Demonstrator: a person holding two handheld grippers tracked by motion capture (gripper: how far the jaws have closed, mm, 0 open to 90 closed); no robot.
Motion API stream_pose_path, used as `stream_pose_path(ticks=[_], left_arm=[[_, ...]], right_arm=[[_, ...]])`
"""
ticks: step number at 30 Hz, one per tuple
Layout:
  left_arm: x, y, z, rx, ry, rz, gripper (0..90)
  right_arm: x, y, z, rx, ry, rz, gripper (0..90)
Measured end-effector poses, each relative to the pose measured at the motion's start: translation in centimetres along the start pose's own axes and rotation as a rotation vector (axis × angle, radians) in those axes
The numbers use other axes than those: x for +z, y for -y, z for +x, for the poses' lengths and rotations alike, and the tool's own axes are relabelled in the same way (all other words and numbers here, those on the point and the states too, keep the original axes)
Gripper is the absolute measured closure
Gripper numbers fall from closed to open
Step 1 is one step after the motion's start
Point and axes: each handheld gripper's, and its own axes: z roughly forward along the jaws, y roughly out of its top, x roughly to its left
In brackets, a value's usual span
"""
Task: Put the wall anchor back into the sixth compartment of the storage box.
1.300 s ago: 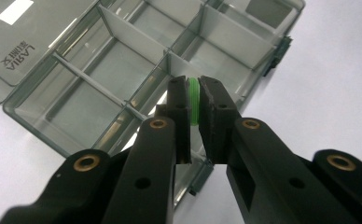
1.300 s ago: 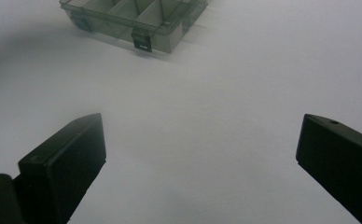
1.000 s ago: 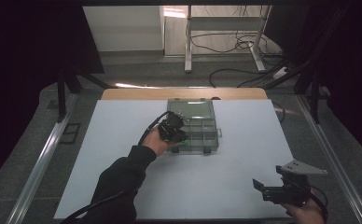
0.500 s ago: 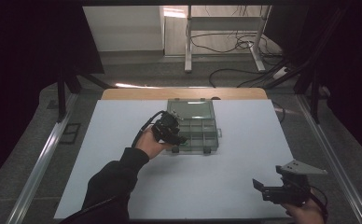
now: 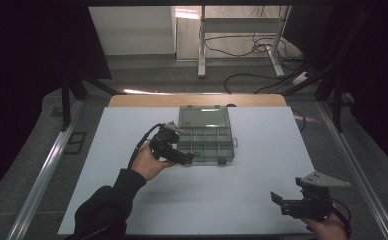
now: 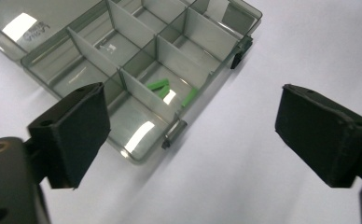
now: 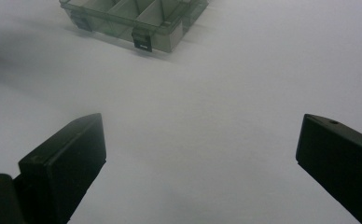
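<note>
Open white bench (image 5: 242,195) lies bare between the smoky translucent plastic compartment box (image 5: 205,140) and the right gripper (image 5: 282,201), well apart from it. Left gripper (image 5: 188,156), jaws wide, crowds the box's near-left corner; the box's raised lid (image 5: 203,117) blocks its far side.

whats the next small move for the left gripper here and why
Probably ease the left gripper forward and down toward the green pieces in the open organizer box. Its jaws stand wide open and empty, short of the box's near edge, and those pieces are the only contents visible.
</note>
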Motion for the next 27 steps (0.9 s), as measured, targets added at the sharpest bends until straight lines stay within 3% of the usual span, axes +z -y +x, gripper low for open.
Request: stream_pose_path(ticks=[11,19,27], left_arm=[[-2.0,2.4,-0.9,-0.022,0.005,-0.041,4.4],[-3.6,4.5,-1.6,0.009,-0.033,-0.059,2.4],[-5.5,7.0,-2.4,0.004,-0.068,-0.085,2.1]], right_arm=[[0.0,0.0,0.0,0.001,0.000,0.001,1.6],[0.0,0.0,0.0,-0.001,0.000,-0.001,1.6],[0.0,0.0,0.1,-0.002,-0.001,-0.005,1.6]])
